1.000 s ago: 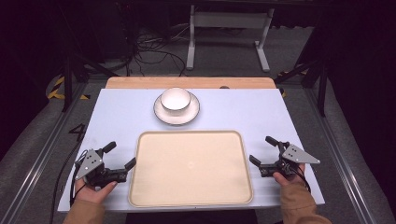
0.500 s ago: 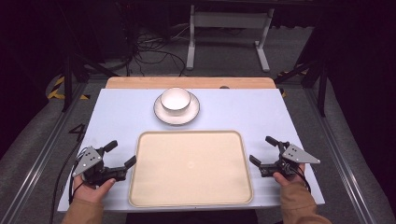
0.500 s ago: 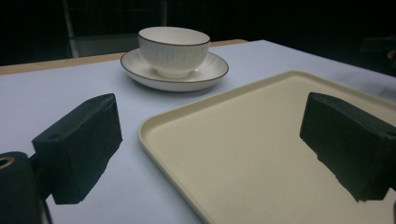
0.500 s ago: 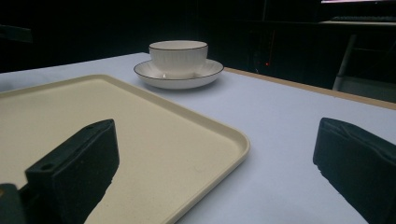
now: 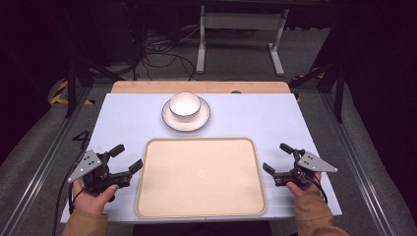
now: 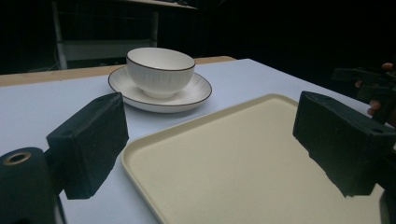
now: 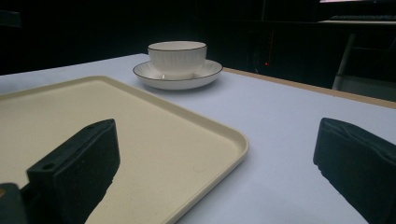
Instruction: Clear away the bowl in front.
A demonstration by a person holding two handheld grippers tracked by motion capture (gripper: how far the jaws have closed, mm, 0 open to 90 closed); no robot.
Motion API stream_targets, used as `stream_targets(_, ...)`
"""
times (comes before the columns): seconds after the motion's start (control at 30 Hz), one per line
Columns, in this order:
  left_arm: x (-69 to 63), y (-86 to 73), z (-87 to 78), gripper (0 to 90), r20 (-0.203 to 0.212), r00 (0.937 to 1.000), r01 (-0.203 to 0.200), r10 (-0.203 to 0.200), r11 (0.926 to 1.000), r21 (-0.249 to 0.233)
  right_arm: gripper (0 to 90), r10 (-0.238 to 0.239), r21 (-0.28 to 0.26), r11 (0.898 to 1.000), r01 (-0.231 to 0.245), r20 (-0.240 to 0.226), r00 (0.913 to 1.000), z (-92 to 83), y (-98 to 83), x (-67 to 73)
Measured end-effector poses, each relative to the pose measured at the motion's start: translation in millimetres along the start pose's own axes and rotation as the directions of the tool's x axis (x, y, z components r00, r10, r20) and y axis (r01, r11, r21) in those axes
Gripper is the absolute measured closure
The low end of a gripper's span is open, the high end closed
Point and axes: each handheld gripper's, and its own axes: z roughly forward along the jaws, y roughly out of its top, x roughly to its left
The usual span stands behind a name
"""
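Note:
A cream tray (image 5: pixel 200 177) lies bare on the pale blue table near its front edge. Behind it a white bowl (image 5: pixel 185 104) with a dark rim sits on a white plate (image 5: pixel 171 119). My left gripper (image 5: pixel 126 157) hovers at the tray's left edge, held off the table; its jaws have just been closing a little and stand open with nothing held. In the left gripper view (image 6: pixel 215 126) the tray's corner (image 6: pixel 140 158) lies below the jaws, the bowl (image 6: pixel 160 70) beyond. My right gripper (image 5: pixel 275 157) rests open at the tray's right edge, its own view (image 7: pixel 219 149) facing the bowl (image 7: pixel 177 58).
A wooden strip (image 5: pixel 196 87) borders the table's far edge. Past it, cables and a metal stand (image 5: pixel 236 29) occupy the dark floor. Metal rails (image 5: pixel 44 162) run along both sides of the table. Bare blue surface (image 5: pixel 265 118) lies around the plate.
My left gripper has lifted slightly off the table beside the tray's left edge. The right gripper, the tray, the bowl and the plate have stayed put.

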Motion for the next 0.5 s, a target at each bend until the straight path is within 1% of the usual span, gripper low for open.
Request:
stream_targets(0.1, -2.1, 5.8, -1.6, 10.7, 0.004, 0.9999, -0.011, 0.011, 0.9999, -0.006, 1.0, 0.001, -0.001, 1.0, -0.001, 0.0, 1.0, 0.0, 0.0, -0.2)
stream_targets(0.13, -2.7, 7.0, -1.6, 10.9, 0.006, 0.9999, -0.009, 0.009, 0.9999, -0.006, 1.0, 0.001, -0.001, 1.0, -0.001, 0.0, 1.0, 0.0, 0.0, -0.2)
stream_targets(0.17, -3.3, 8.3, -2.1, 11.5, 0.004, 1.0, -0.003, 0.003, 1.0, 0.004, 0.9, 0.0, 0.0, 1.0, 0.0, -0.001, 1.0, 0.0, 0.0, -0.1)
stream_targets(0.2, -3.3, 8.3, -2.1, 12.0, 0.004, 1.0, -0.003, 0.003, 1.0, 0.004, 0.9, 0.0, 0.0, 1.0, 0.0, -0.001, 1.0, 0.0, 0.0, -0.1)
stream_targets(0.27, -3.3, 11.6, -3.7, 12.5, 0.013, 0.9999, -0.006, 0.006, 0.9999, 0.01, 0.8, 0.0, 0.0, 1.0, 0.0, 0.0, 1.0, 0.0, 0.0, 0.1)
stream_targets(0.33, -3.1, 14.5, -5.0, 13.2, 0.005, 0.9999, -0.013, 0.013, 0.9999, 0.002, 0.8, 0.0, 0.0, 1.0, 0.0, 0.001, 1.0, -0.1, 0.0, 0.1)
stream_targets(0.37, -3.1, 15.6, -5.4, 12.9, 0.008, 0.9999, -0.01, 0.01, 0.9999, -0.008, 0.8, 0.0, 0.0, 1.0, 0.0, 0.0, 1.0, -0.1, 0.0, 0.0)
stream_targets(0.5, -3.4, 19.7, -5.1, 11.6, 0.013, 0.9998, -0.012, 0.012, 0.9996, -0.024, 0.8, 0.001, 0.0, 1.0, -0.001, -0.002, 1.0, 0.1, 0.0, -0.1)
